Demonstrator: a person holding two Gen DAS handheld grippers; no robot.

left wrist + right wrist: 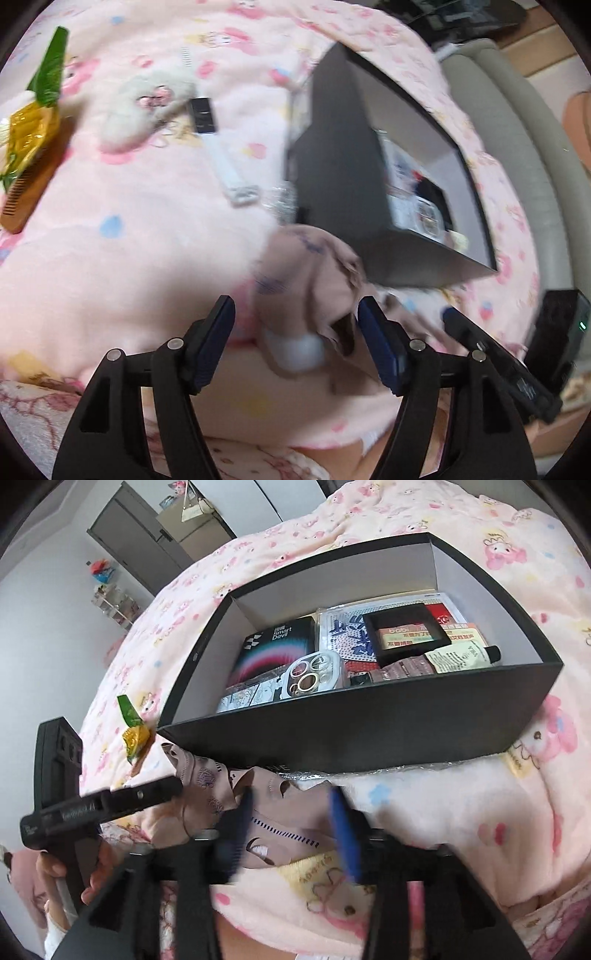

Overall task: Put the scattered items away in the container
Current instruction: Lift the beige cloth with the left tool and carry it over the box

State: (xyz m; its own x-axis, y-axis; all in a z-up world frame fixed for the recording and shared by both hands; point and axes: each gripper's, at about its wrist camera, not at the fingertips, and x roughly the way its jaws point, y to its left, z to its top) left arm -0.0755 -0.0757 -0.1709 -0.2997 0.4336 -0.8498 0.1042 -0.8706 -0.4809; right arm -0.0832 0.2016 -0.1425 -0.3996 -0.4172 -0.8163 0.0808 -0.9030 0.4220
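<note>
A beige printed face mask (295, 258) lies crumpled on the pink blanket, just in front of the black box (332, 166). My left gripper (297, 304) stands open around it, its blue pads wide apart and the right pad close to the cloth. In the right wrist view the same mask (280, 834) lies between the blurred fingers of my right gripper (291, 794), which is open too. The black box (369, 731) holds several items, among them a phone case and small packets. A white-strapped watch (207, 118), a white plush (140, 107), a wooden comb (26, 188) and a yellow-green wrapper (33, 122) lie scattered at the left.
The blanket (129, 258) is soft and uneven. Crinkled clear plastic (424, 768) sticks out under the box's front. A grey padded edge (517, 129) runs along the right. A hand (96, 878) holds the other gripper's handle at the lower left.
</note>
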